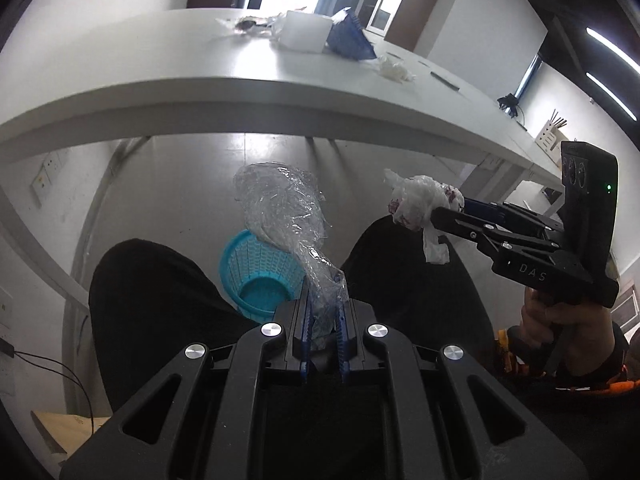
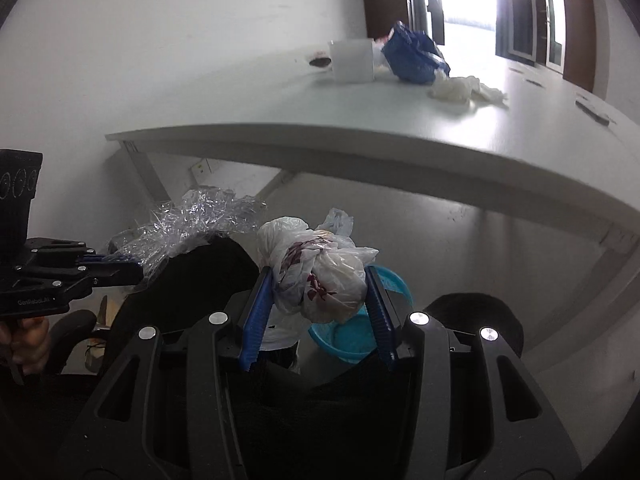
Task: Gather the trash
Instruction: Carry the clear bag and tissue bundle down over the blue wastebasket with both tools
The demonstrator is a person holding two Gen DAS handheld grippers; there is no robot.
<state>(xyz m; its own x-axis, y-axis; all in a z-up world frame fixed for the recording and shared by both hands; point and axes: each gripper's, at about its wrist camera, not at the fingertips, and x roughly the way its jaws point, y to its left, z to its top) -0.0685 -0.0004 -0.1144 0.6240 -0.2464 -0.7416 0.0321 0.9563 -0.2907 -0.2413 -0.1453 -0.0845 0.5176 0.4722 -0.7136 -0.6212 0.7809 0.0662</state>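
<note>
While clear wrap [image 1: 288, 216] fills the left hand-held gripper [image 1: 324, 300], the right hand-held gripper [image 2: 316, 280] clamps a knotted bag [image 2: 320, 272].

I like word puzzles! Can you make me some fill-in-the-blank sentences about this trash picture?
1. The left hand-held gripper is shut on crinkly clear ____ wrap.
2. The right hand-held gripper holds a knotted white plastic ____.
3. The round plastic basket on the floor is coloured ____.
4. A crumpled blue bag lies on the white ____.

Missing words: plastic; bag; turquoise; table
</note>
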